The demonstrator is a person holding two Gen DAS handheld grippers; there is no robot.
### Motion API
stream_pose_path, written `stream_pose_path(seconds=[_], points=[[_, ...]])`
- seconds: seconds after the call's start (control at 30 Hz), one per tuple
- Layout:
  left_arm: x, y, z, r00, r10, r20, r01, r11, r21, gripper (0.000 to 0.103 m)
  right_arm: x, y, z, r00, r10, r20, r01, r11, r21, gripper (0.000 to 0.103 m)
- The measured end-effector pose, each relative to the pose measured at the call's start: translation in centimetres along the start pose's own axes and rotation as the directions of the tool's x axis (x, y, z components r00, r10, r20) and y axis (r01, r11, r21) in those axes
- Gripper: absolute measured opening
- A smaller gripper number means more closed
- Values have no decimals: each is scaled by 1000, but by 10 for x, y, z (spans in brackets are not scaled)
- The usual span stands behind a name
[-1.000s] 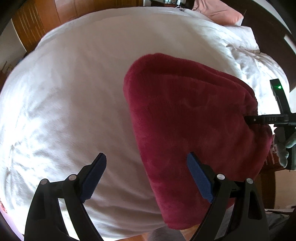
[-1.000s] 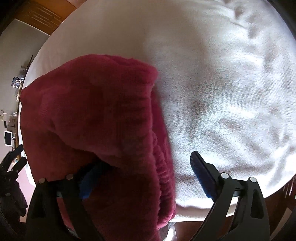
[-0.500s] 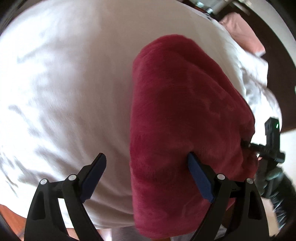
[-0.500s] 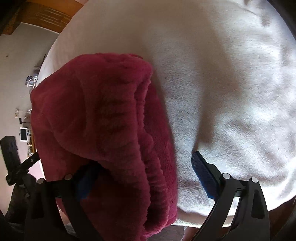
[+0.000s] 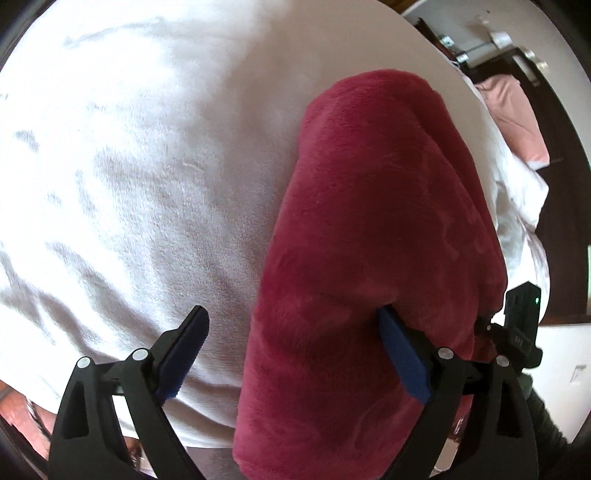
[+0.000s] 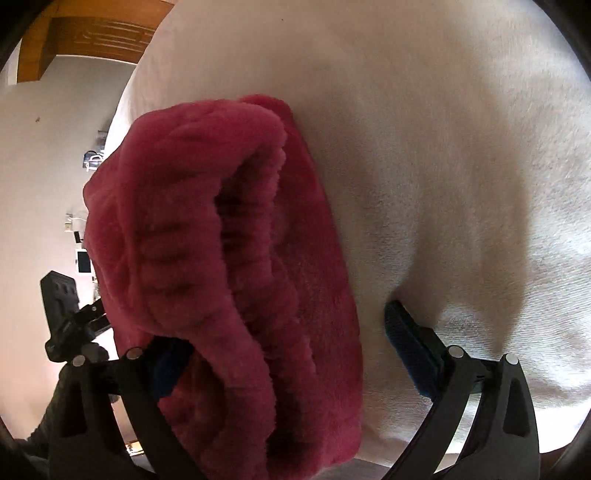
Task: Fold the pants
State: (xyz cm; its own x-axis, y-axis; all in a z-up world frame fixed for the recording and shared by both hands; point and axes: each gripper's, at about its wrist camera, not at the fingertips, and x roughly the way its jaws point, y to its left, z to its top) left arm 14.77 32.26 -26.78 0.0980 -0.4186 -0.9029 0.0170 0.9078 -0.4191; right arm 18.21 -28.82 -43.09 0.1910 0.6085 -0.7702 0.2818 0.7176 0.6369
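Fleece: crimson pants (image 5: 369, 229), plush, thick, soft; likely light but bulky, prone to sag and slump.
Location: folded bundle on white bedspread (image 5: 140, 155), near edge.
Hold point: ribbed waistband (image 6: 236, 236), firmest part, best bite through all layers.
Left gripper (image 5: 295, 354): spread wide, one pad pressed against fleece, nothing clamped.
Right gripper (image 6: 284, 354): also wide apart, one pad tucked under waistband fold, no pinch.
Surroundings: pink pillow (image 5: 513, 118) well apart; wooden panelling (image 6: 92, 33) beyond bed.
Obstruction: none apparent.

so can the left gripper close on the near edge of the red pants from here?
Probably yes: the left gripper is open, the red pants edge already lies between its fingers, one pad tucked underneath, nothing blocking.
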Motion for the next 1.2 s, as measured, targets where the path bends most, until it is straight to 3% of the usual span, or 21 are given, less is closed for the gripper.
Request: stream_pose_path(seconds=[0.1,0.17,0.23,0.6,0.77,0.9,1.1,1.2], points=[[1,4,-1,1000,5,3,-5,999,-36,94,-5,0,0,1000,7,0,-7,1000,-11,95],[-4,6,-2,1000,5,12,-5,999,-41,94,-7,4,-8,1000,20,-3,-20,1000,-15,82],[-9,8,-3,1000,-2,22,3,999,-45,93,-12,11,-11,1000,19,-4,-19,999,-28,78],[-35,23,5,989,-124,77,129,990,-62,93,-8,18,-17,999,32,-20,-32,999,-7,79],[-22,9,11,984,-176,15,176,984,6,94,-17,11,-20,999,53,-4,-53,998,26,80],[-4,6,13,985,-165,-53,168,984,63,97,-25,3,-24,999,50,9,-51,997,50,85],[17,18,16,966,-224,-130,228,974,14,98,-11,9,-26,999,20,36,-23,996,87,90],[21,22,15,954,-259,-151,261,965,-6,97,-16,13,-31,998,-6,64,0,996,89,79]])
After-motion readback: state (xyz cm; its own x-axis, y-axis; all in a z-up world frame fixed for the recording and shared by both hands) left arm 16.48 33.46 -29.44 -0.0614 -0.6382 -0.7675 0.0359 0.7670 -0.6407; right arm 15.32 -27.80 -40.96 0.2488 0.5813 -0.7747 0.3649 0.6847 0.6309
